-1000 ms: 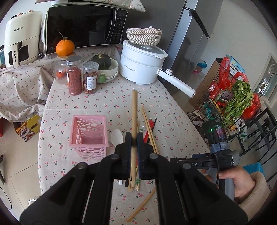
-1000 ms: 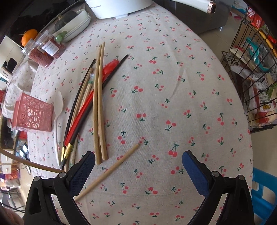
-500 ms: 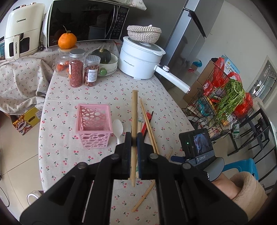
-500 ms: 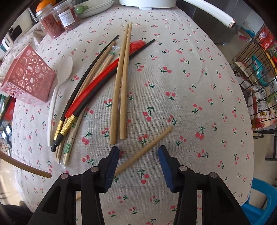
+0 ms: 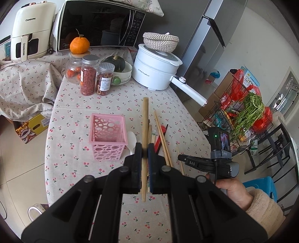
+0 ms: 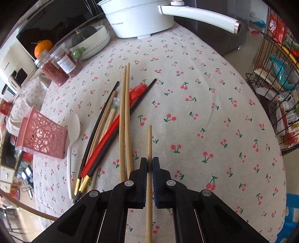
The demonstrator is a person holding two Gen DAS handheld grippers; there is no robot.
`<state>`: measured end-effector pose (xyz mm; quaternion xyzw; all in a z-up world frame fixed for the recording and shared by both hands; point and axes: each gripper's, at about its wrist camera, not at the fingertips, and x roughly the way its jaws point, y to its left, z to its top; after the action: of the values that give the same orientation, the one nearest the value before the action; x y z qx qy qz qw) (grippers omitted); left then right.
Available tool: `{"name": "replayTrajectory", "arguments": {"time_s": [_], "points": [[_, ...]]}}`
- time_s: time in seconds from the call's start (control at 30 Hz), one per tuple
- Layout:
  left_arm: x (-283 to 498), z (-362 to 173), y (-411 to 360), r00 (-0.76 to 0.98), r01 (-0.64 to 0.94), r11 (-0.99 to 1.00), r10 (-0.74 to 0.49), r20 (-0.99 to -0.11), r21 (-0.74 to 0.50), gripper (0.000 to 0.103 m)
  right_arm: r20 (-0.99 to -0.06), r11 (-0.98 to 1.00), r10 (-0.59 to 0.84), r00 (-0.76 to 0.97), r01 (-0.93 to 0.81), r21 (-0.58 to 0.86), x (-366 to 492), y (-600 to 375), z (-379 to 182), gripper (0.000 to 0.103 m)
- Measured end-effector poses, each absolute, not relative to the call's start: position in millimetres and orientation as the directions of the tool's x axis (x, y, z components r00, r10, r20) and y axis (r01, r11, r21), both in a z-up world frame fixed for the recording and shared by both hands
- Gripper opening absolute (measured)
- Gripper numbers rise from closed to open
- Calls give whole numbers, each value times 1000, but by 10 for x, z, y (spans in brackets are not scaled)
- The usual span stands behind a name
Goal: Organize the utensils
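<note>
My left gripper [image 5: 144, 149] is shut on a wooden chopstick [image 5: 145, 119] and holds it above the table, right of the pink basket [image 5: 107, 136]. My right gripper [image 6: 149, 164] is shut on another wooden chopstick [image 6: 149, 138] low over the cloth. A pile of utensils lies on the table: a wooden chopstick pair [image 6: 124, 112], black chopsticks [image 6: 101, 121], a red utensil [image 6: 115, 121], thin bamboo chopsticks [image 6: 108, 115] and a white spoon [image 6: 73, 134]. The pink basket [image 6: 42, 134] stands left of the pile, and looks empty in the left wrist view.
At the back stand a white electric pot [image 5: 155, 69] with a long handle [image 6: 201, 13], spice jars [image 5: 88, 74], a bowl with a squash [image 5: 119, 69], an orange [image 5: 79, 44] and a microwave [image 5: 99, 24]. A wire rack [image 6: 276, 74] stands off the table's right edge.
My right gripper has closed on the loose chopstick that lay on the cloth and turned it to point forward. My left gripper has risen and pulled back with its chopstick.
</note>
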<state>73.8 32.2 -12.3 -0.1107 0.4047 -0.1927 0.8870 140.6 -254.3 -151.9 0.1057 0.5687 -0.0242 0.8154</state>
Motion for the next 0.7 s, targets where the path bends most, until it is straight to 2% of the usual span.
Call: {"name": "replayTrajectory", "arguments": {"time_s": [0.17, 0.33, 0.4, 0.7], "points": [[743, -96, 362, 605, 246, 900, -433, -668, -360, 7, -925, 959, 96, 367, 214, 185, 1439, -2638, -1487, 5], [705, 22, 420, 621, 262, 890, -452, -640, -373, 7, -862, 941, 183, 472, 168, 292, 1223, -2528, -1123, 5], [671, 113, 447, 640, 274, 887, -456, -618, -371, 7, -822, 934, 232, 520, 117, 337, 1105, -2440, -925, 5], [514, 484, 619, 759, 302, 875, -461, -459, -379, 7, -676, 935, 289, 677, -47, 353, 729, -2139, -267, 5]]}}
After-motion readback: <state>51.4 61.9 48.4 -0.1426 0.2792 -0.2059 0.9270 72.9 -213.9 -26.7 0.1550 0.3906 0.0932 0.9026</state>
